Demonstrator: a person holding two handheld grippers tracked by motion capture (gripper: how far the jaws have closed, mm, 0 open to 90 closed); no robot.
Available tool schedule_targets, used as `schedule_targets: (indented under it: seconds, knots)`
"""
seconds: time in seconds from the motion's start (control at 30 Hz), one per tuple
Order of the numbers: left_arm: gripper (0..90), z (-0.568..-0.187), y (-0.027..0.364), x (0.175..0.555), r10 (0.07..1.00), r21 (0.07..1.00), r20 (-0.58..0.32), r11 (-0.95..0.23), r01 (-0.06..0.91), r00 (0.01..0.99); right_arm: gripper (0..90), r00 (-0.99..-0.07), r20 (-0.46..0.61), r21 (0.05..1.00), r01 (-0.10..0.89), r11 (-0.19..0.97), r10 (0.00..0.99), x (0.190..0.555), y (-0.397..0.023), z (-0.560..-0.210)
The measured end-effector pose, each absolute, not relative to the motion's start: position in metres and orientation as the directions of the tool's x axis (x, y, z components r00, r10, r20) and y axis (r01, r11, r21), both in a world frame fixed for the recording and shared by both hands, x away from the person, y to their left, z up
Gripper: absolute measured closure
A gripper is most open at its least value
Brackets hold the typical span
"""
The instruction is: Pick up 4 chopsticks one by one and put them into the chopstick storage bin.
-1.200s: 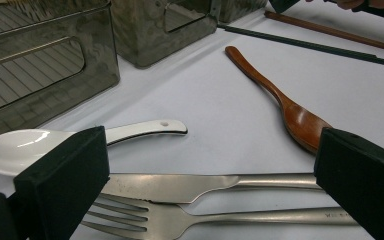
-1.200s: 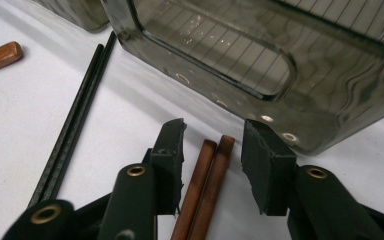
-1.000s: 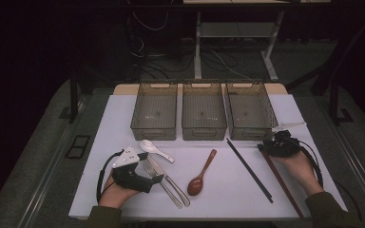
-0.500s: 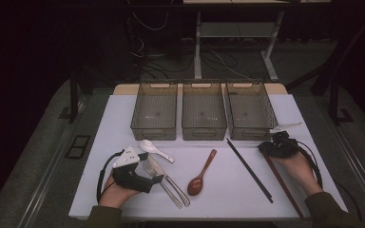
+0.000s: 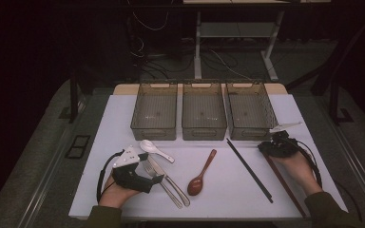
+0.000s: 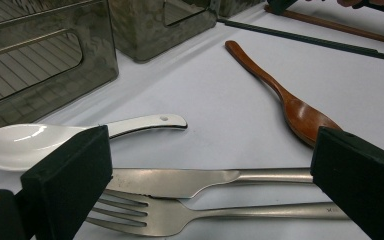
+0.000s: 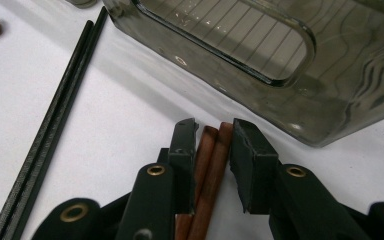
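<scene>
My right gripper (image 7: 214, 145) lies low on the white table at the right, by the front corner of the right-hand bin (image 7: 260, 55). Its jaws have just been closing and now press on both sides of a pair of brown wooden chopsticks (image 7: 212, 165), near their far end. From above, that gripper (image 5: 266, 148) sits at the top of the brown chopsticks (image 5: 285, 185). My left gripper (image 6: 212, 180) is open wide, its jaws straddling a steel knife (image 6: 180, 181) and fork (image 6: 145, 215) without touching them. It rests at the front left (image 5: 158, 179).
Three clear grey bins (image 5: 154, 111) (image 5: 203, 111) (image 5: 251, 111) stand in a row at the back. A white ceramic spoon (image 5: 154, 149), a brown wooden spoon (image 5: 200, 175) and a pair of black chopsticks (image 5: 249, 171) lie loose between my hands.
</scene>
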State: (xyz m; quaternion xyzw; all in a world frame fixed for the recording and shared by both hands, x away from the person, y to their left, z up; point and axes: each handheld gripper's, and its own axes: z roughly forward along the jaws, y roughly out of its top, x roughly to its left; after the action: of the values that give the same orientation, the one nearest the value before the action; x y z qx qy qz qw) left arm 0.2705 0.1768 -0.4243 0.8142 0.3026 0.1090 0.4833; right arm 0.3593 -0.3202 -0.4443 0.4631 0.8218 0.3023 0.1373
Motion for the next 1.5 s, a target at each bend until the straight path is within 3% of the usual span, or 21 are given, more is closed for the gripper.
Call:
schedule_targets:
  seconds: [0.8, 1.2, 1.5]
  knots:
    - [2.4, -0.424, 0.177, 0.271, 0.598, 0.852, -0.115, -0.351, 0.388, 0.793, 73.9, -0.565, 0.049, 0.625, 0.661, 0.416, 0.824, 0.361, -0.318, -0.445]
    - [2.4, -0.424, 0.178, 0.270, 0.597, 0.853, -0.113, -0.352, 0.385, 0.795, 57.0, -0.568, 0.098, 0.671, 0.644, 0.367, 0.817, 0.355, -0.326, -0.433]
    - [2.4, -0.425, 0.178, 0.270, 0.596, 0.855, -0.115, -0.348, 0.385, 0.795, 51.2, -0.580, 0.123, 0.685, 0.637, 0.354, 0.805, 0.341, -0.334, -0.421]
